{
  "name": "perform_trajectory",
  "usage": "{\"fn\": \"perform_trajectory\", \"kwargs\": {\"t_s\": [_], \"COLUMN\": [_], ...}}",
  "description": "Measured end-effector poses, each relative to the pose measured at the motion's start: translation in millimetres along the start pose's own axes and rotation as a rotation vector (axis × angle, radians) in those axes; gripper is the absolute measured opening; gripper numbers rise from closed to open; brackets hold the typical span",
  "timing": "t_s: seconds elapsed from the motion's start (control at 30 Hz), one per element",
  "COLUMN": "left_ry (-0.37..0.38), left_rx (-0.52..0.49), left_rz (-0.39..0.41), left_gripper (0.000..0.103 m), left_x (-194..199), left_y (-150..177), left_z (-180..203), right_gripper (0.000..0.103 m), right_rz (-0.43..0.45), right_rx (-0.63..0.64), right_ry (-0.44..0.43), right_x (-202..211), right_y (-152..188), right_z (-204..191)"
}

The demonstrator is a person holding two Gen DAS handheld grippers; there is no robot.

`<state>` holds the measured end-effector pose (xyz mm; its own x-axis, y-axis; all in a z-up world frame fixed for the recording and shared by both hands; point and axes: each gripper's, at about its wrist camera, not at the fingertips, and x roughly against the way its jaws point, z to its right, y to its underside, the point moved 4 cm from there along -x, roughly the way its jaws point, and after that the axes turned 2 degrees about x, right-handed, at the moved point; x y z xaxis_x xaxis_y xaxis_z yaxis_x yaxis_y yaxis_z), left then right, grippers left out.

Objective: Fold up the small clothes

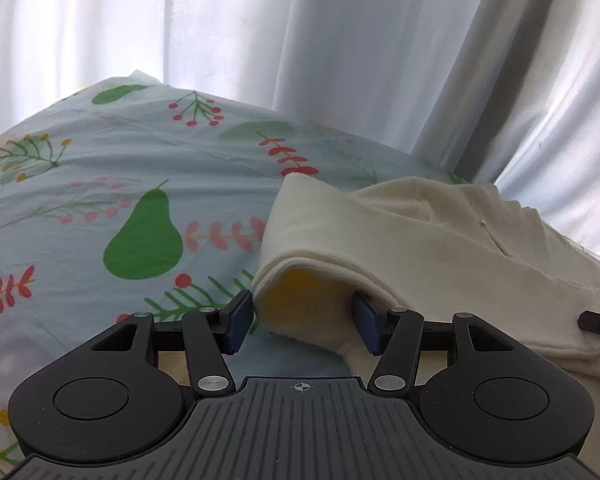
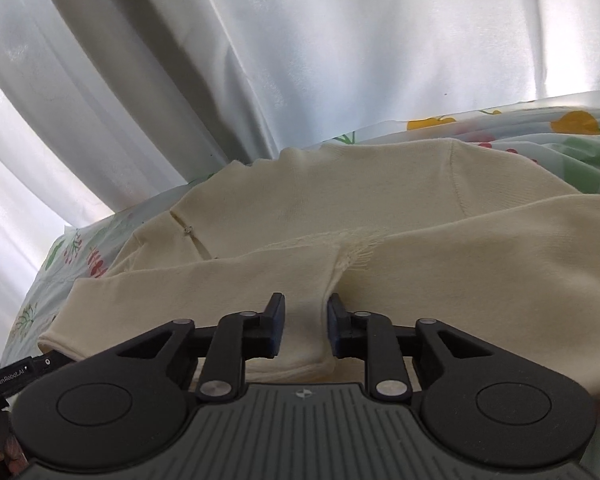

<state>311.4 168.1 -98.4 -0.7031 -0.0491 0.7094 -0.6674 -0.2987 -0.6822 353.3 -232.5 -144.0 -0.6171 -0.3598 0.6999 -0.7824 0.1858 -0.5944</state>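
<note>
A cream knit sweater (image 2: pixel 340 208) lies on a bed sheet printed with pears and twigs (image 1: pixel 100 184). Both sleeves are folded across its body and meet near the middle. My left gripper (image 1: pixel 303 322) is open, its jaws on either side of the folded left edge of the sweater (image 1: pixel 340 232), where the cloth arches up. My right gripper (image 2: pixel 306 328) is open a little, its jaws astride the cuff end of the sleeve (image 2: pixel 304 344) at the sweater's near edge. The tip of the other gripper shows at the lower left of the right wrist view (image 2: pixel 16 374).
White curtains (image 1: pixel 300 40) hang right behind the bed. The printed sheet (image 2: pixel 572 140) extends to the right of the sweater and to its left.
</note>
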Motion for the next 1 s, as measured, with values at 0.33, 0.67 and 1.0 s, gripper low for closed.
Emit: {"fn": "perform_trajectory", "kwargs": {"t_s": [0.33,0.67,1.0], "left_ry": [-0.001,0.022,0.091], "left_rx": [-0.002,-0.042,0.007], "left_rz": [-0.005,-0.078,-0.098], "left_gripper": [0.059,0.063,0.062], "left_x": [-3.0,-5.5,37.0], "left_y": [-6.2,5.5,10.5], "left_z": [4.0,17.0,16.5], "right_gripper": [0.003,0.003,0.034], "right_rz": [0.274,0.173,0.155], "right_rx": [0.073,-0.068,-0.402], "right_ry": [0.185,0.293,0.104], "right_x": [67.4,70.1,110.2], "right_y": [-31.2,-11.6,30.4], "right_z": [14.5,92.3,100.5]}}
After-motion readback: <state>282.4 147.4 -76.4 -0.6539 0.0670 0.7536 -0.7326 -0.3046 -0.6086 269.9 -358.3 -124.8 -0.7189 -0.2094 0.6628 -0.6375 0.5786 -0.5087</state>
